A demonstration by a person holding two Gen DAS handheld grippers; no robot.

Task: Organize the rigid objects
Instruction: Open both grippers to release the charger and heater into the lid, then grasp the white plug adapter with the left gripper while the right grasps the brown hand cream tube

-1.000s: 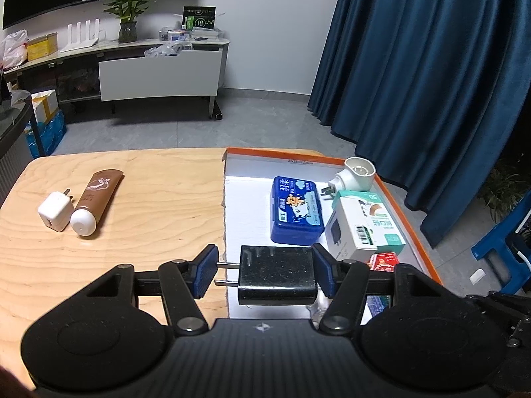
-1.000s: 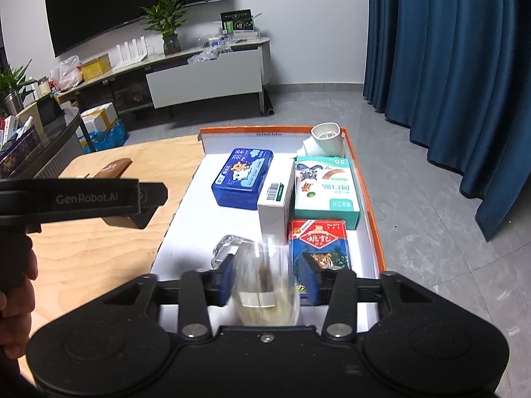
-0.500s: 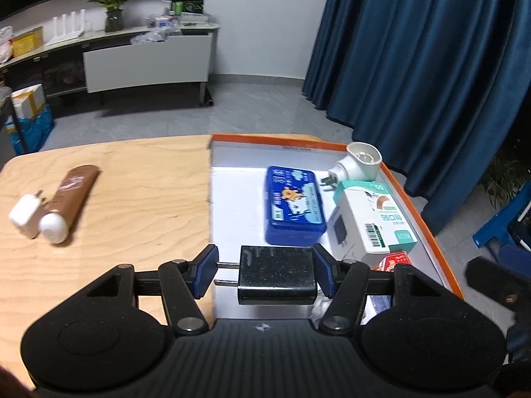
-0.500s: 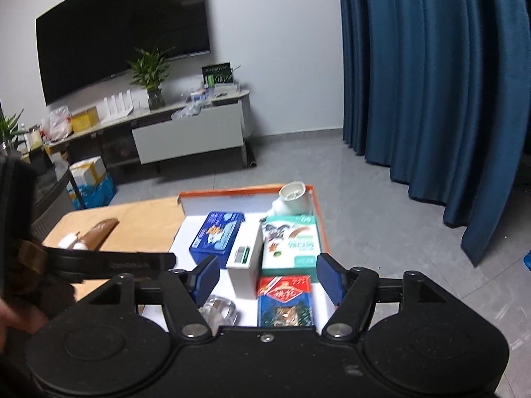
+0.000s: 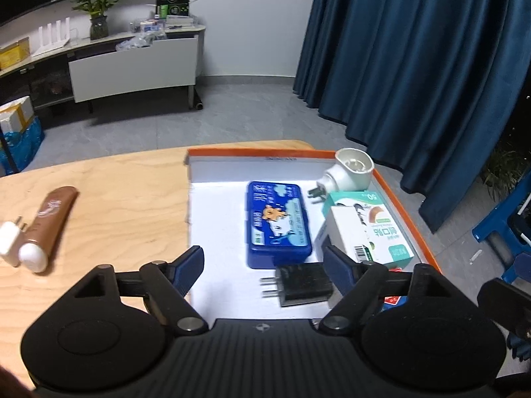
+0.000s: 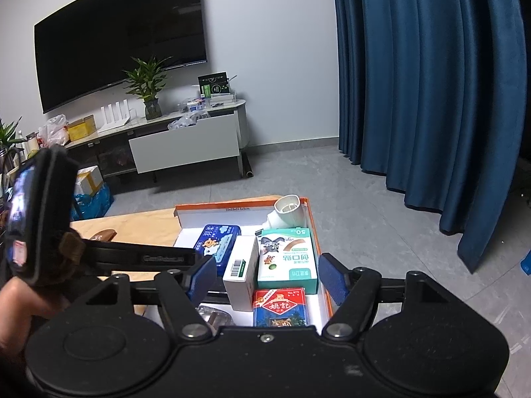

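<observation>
Living rm: wall TV (image 6: 119, 43), media console (image 6: 186, 139), potted plant (image 6: 147, 83), blue curtains (image 6: 428, 83).

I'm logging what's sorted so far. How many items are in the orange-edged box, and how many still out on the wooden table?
In the box: 7, namely blue tin, white plug-in device, teal carton, white carton, red pack, black charger, glass item.
On the table: 2, namely brown tube, white charger.
Total: 9.

Both the left gripper (image 5: 264, 267) and the right gripper (image 6: 265, 278) tilt downward, jaws opening, pads pressing nothing
</observation>
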